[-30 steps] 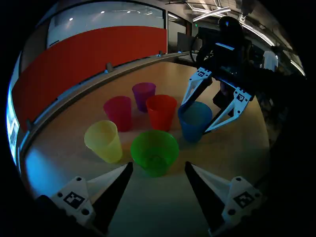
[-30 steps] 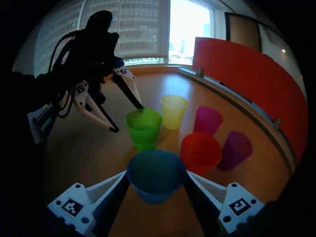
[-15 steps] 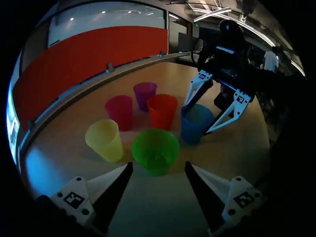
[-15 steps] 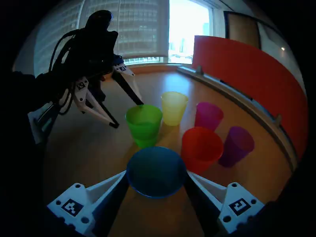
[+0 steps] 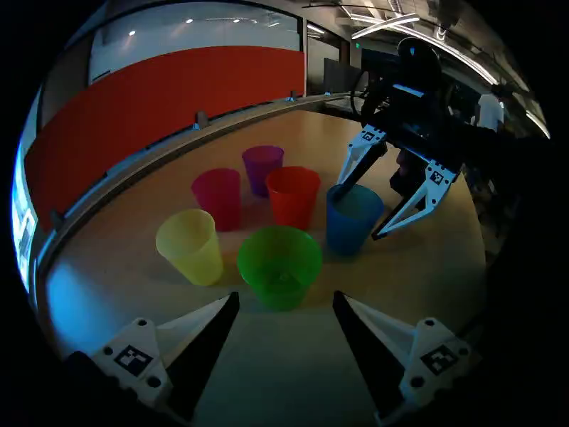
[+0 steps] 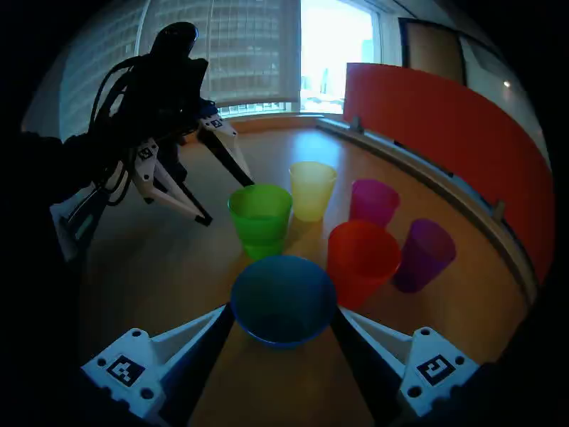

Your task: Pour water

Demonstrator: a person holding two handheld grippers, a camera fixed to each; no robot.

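Six plastic cups stand clustered on a wooden table [image 5: 299, 370]. My right gripper [image 6: 283, 311] is shut on the blue cup [image 6: 283, 299], one finger pressing each side; its inside is too dark to tell any water. In the left gripper view the same blue cup [image 5: 348, 228] sits between the right gripper's [image 5: 355, 212] white fingers. My left gripper [image 5: 284, 299] is open, with the green cup [image 5: 279, 267] just ahead of its fingertips and untouched. From the right gripper view, the left gripper [image 6: 227, 203] hovers behind the green cup [image 6: 259, 220].
Yellow [image 5: 190, 245], pink [image 5: 217, 199], purple [image 5: 262, 167] and red [image 5: 291, 196] cups stand behind the green and blue ones. A red panel [image 5: 156, 99] runs along the table's far edge. Windows [image 6: 270, 50] lie beyond the person's dark sleeve [image 6: 57, 178].
Both views have shifted slightly, so the cups sit a little higher in each frame. The blue cup stays between the right fingers. The left gripper stays open.
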